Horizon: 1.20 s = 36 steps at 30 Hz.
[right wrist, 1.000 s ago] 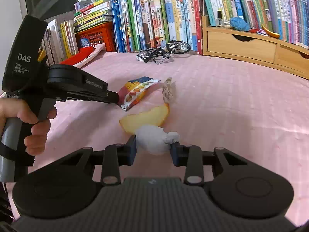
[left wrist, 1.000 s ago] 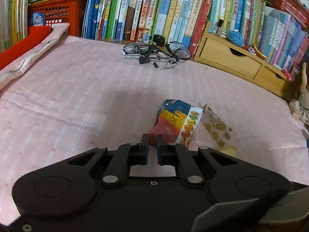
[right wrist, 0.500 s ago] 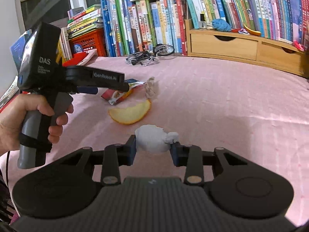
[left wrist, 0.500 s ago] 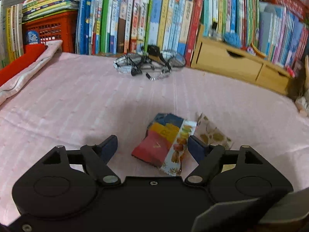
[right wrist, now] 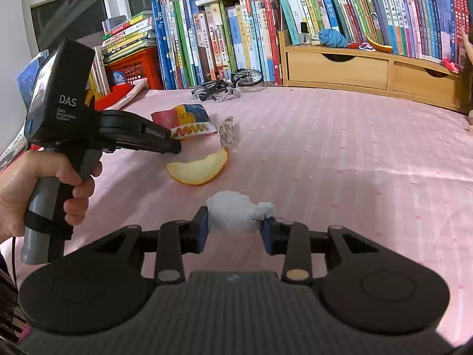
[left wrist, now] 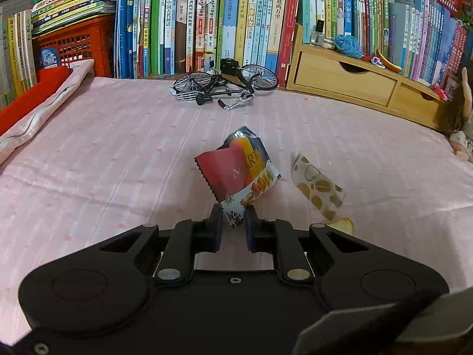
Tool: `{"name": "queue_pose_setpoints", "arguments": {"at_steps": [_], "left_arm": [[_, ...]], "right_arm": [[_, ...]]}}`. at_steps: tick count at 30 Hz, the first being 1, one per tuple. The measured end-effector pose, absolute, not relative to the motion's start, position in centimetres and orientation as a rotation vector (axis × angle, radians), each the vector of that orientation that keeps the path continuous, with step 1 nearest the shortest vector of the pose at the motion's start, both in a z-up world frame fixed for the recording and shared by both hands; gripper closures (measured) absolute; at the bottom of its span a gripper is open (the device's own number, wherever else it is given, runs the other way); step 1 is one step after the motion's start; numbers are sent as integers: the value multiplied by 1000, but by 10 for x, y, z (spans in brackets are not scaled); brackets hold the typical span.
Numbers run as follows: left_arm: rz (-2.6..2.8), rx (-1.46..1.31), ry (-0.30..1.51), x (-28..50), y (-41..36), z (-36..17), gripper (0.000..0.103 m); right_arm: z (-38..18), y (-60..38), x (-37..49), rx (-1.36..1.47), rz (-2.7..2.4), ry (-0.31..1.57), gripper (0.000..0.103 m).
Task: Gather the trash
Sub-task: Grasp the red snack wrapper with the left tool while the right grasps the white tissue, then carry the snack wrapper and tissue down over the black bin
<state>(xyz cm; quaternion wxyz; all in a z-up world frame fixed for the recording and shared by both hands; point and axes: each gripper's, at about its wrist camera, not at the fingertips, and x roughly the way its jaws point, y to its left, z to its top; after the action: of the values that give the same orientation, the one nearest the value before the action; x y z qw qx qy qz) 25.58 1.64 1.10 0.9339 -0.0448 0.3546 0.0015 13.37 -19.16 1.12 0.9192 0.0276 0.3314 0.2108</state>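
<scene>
Foil snack wrapper (left wrist: 240, 174) clamped by corner between left gripper (left wrist: 232, 224) jaws, lifted off pink cloth (left wrist: 103, 153). White tissue wad (right wrist: 233, 214) pinched between right gripper (right wrist: 235, 227) jaws. Peel (right wrist: 199, 169) and small spotted wrapper (left wrist: 317, 188) ahead of the jaws. Wooden drawers (right wrist: 337, 69) shut.

Open pink bedspread (right wrist: 340, 153) lay free to the right. A model bicycle (left wrist: 224, 88), books (left wrist: 207, 20) and a wooden drawer unit (right wrist: 363, 68) blocked the far edge.
</scene>
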Motion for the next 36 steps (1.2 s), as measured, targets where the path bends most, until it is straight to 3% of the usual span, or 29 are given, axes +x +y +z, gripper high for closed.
{"name": "queue_pose_setpoints", "arguments": {"at_steps": [23,36], "left_arm": [[-87,-84,573,81,17,52,89],[-207,-172,586,-60,18,38,89]], "right_arm": [[25,-208,51,80,488,658,61],[18,-222,-24,108,574,667,61]]}}
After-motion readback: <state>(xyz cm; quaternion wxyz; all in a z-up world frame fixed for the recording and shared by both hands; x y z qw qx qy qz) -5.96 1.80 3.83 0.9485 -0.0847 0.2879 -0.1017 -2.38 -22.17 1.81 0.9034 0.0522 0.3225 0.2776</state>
